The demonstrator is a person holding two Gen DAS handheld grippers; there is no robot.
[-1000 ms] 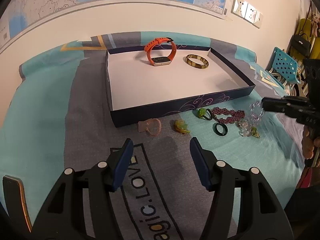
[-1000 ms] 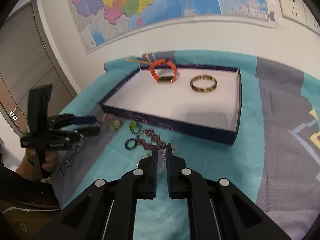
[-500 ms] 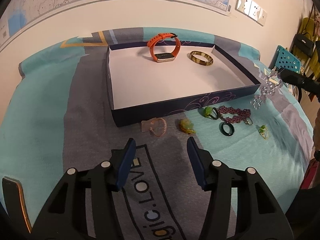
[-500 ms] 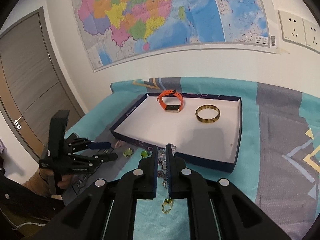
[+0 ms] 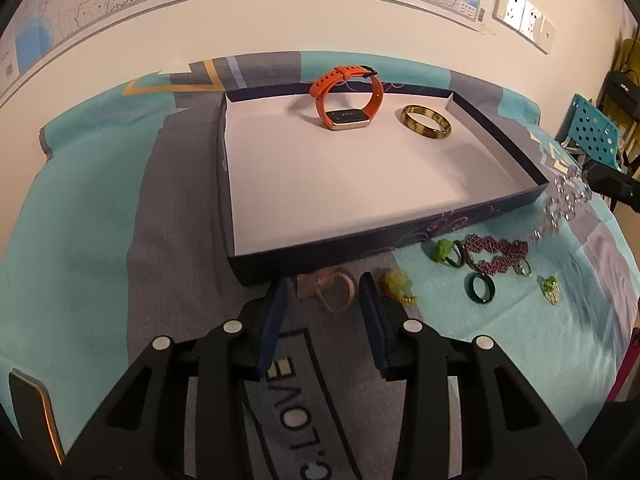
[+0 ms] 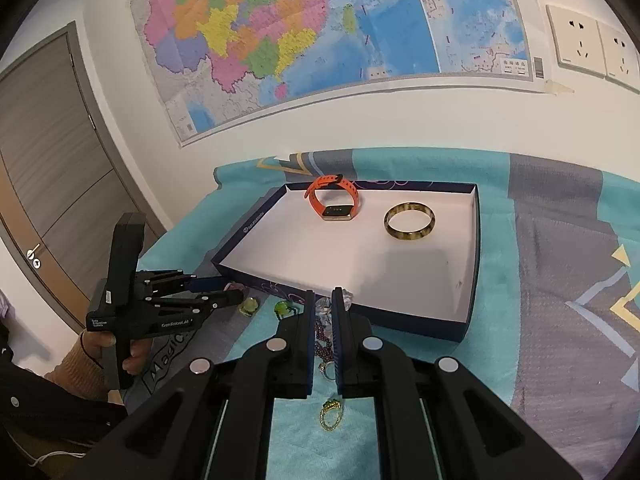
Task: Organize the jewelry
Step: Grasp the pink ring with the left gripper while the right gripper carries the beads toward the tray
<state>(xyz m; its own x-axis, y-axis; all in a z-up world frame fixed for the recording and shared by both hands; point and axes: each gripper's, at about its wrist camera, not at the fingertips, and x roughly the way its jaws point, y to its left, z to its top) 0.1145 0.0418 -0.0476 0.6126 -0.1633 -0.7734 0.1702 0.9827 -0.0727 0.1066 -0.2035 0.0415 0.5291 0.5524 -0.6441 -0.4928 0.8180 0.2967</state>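
I see the left gripper (image 5: 323,294) low over the grey band of the bedspread (image 5: 80,240), just in front of the tray's (image 5: 400,236) near wall. Its jaws have just been closing and now stand partly spread. The pink coiled bracelet (image 5: 334,286) lies on the cloth between the fingertips, but the pads do not press on it.

I see the right gripper (image 6: 323,308) raised near the tray's near wall, jaws pressed together on the clear crystal bracelet (image 5: 560,208). In the left wrist view this bracelet hangs from the fingertips beside the tray's near right corner. In the right wrist view only a few clear beads show between the pads.

Inside the tray, along the far wall, the orange watch (image 5: 348,98) stands on its face with the strap looped upward. The gold bangle (image 5: 427,122) lies flat just beside it, toward the far right corner.

On the bedspread along the tray's near wall lie, from left to right:
- a yellow-green brooch (image 5: 397,284);
- a green ring (image 5: 444,250);
- a purple beaded bracelet (image 5: 496,254);
- a dark ring (image 5: 482,288);
- a small green and gold ring (image 5: 550,288).

A hand (image 6: 100,346) grips the left gripper's handle.
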